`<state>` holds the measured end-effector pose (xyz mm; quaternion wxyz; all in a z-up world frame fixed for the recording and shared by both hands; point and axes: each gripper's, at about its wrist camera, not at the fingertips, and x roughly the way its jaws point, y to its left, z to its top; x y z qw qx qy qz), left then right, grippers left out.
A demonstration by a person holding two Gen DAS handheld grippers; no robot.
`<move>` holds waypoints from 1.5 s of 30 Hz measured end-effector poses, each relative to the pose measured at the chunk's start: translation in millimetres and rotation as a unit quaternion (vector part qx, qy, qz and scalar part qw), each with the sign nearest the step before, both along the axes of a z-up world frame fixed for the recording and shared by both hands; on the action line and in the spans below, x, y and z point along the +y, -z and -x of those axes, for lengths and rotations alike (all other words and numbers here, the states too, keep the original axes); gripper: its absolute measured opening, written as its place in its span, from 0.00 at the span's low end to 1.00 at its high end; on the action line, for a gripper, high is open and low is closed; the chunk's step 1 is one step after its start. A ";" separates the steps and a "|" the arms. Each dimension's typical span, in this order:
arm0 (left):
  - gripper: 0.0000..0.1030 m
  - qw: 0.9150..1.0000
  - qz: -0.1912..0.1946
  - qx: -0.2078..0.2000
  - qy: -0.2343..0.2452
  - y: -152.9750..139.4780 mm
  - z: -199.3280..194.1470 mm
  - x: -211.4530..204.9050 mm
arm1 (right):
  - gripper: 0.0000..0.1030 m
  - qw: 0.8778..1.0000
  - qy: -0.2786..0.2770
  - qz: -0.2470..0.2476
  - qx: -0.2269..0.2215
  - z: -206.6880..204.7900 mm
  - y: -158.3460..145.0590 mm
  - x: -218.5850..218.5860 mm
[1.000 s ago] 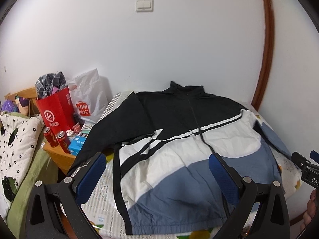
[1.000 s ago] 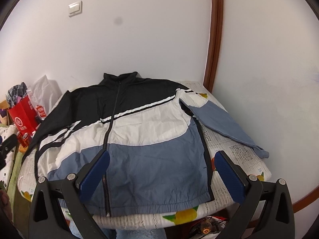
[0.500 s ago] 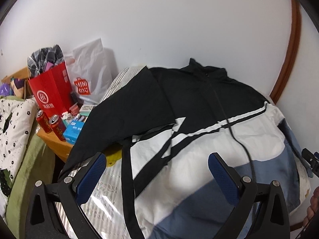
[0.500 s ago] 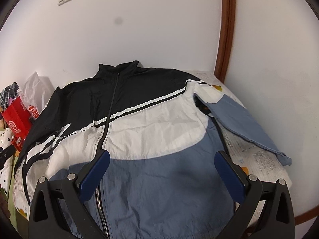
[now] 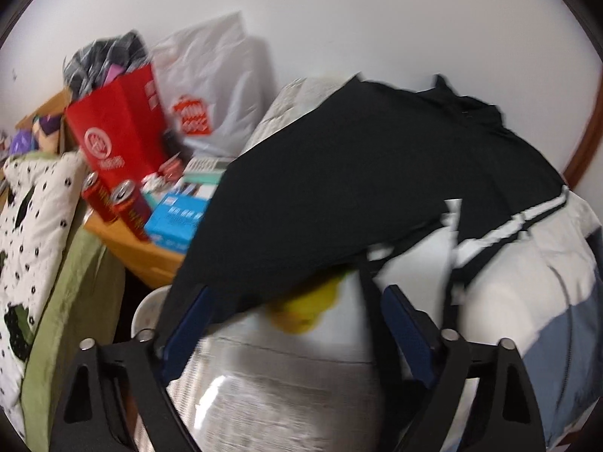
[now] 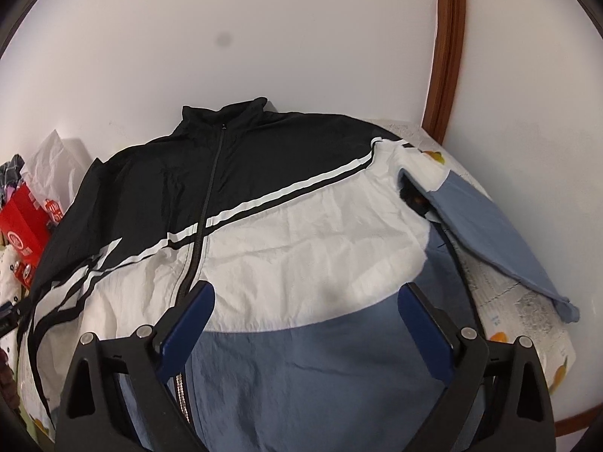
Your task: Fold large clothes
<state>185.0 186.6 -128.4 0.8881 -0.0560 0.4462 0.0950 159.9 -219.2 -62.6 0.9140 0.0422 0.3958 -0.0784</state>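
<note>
Left wrist view: the left gripper [image 5: 297,324] hangs over the jacket's black sleeve [image 5: 301,203], jaws wide but closing, pinching nothing; the sleeve's lower edge lies between the pads and past the mattress [image 5: 271,388] edge; the picture is blurred, so contact cannot be judged. If the pads come down too deep they may pinch the sheet along with the sleeve, and the whole bed cover would drag when the fold begins; a swing outward could also strike the red cans [image 5: 113,203] or the blue box [image 5: 177,218] on the wooden side table [image 5: 143,260] just beside the sleeve.

Right wrist view: the right gripper [image 6: 305,324] hovers over the jacket [image 6: 301,226], which lies flat and zipped on the bed, collar toward the wall; its jaws are spread and just beginning to close, with only the front panel below them and nothing pinched. The blue sleeve [image 6: 490,226] lies off to the side, outside the jaws; closing here would likely bunch the front instead of taking an edge, and the fold would come out crooked.
</note>
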 end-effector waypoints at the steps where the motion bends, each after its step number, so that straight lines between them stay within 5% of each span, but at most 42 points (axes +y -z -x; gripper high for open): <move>1: 0.82 1.000 -0.004 0.004 -0.005 3.8 0.1 6.9 | 0.94 1.000 0.000 -0.002 0.001 -2.0 2.2 1.3; 14: 0.63 1.000 -0.026 0.015 -0.008 34.3 -12.3 28.7 | 0.94 0.999 -0.006 0.029 0.042 -24.5 31.7 12.6; 20: 0.40 1.000 -0.020 0.002 -0.011 34.2 -18.7 29.3 | 0.94 0.998 -0.009 0.040 0.052 -28.3 36.0 12.5; 25: 0.10 1.000 -0.008 -0.003 -0.013 29.8 -24.4 33.9 | 0.94 0.997 -0.014 0.056 0.058 -29.0 35.9 11.9; 36: 0.08 0.998 -0.008 -0.066 -0.014 -45.1 -35.0 15.8 | 0.94 0.998 -0.020 0.050 0.032 -28.4 8.4 -1.0; 45: 0.08 0.991 0.001 -0.122 0.050 -101.3 -62.4 -51.9 | 0.94 0.997 -0.045 0.057 0.011 -32.2 -10.1 -10.7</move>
